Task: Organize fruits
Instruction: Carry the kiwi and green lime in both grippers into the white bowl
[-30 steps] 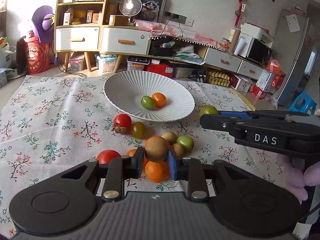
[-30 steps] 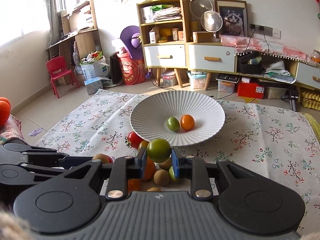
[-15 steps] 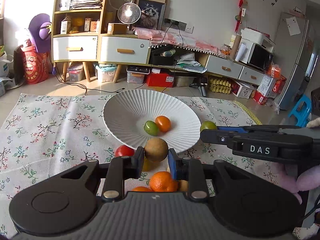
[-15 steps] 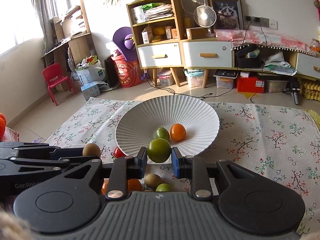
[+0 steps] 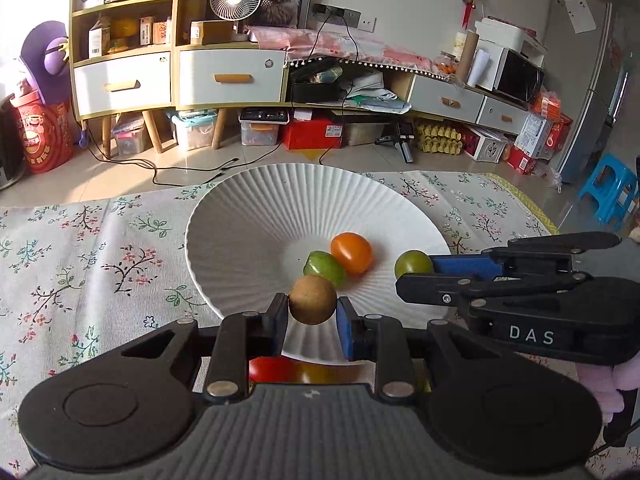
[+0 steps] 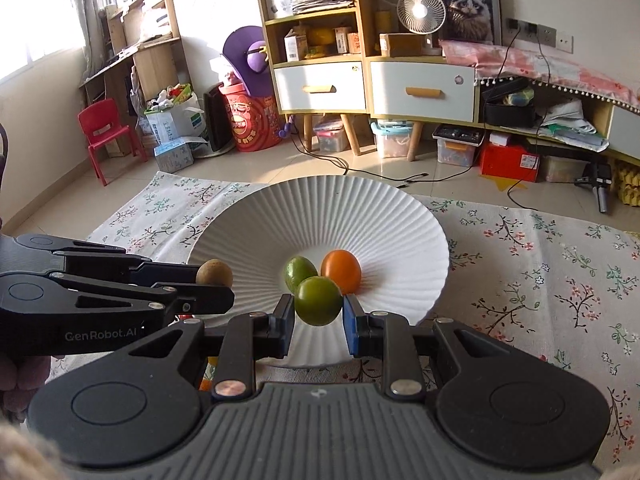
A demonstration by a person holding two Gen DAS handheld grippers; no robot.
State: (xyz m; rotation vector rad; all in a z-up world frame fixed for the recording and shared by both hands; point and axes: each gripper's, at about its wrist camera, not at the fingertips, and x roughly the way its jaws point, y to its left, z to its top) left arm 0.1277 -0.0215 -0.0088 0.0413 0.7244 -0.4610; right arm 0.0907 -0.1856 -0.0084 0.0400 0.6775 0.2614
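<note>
A white ribbed bowl [image 5: 248, 240] [image 6: 360, 208] stands on the flowered cloth and holds an orange tomato [image 5: 351, 253] [image 6: 341, 271] and a small green fruit [image 5: 325, 267] [image 6: 298, 270]. My left gripper [image 5: 312, 314] is shut on a brown kiwi [image 5: 312, 299] [image 6: 214, 273], held over the bowl's near rim. My right gripper [image 6: 318, 316] is shut on a green tomato [image 6: 318, 300] [image 5: 413, 264], also over the near part of the bowl. Each gripper shows in the other's view, side by side.
A red tomato [image 5: 272, 368] and other loose fruit lie on the cloth just under my left gripper, mostly hidden. Beyond the cloth [image 5: 80, 248] are tiled floor, cables, wooden cabinets [image 5: 180, 76], storage boxes and a blue stool [image 5: 610, 192].
Both grippers have moved forward from above the loose fruit pile to over the bowl's near rim, each still gripping its fruit. The pile has dropped out of sight beneath them.
</note>
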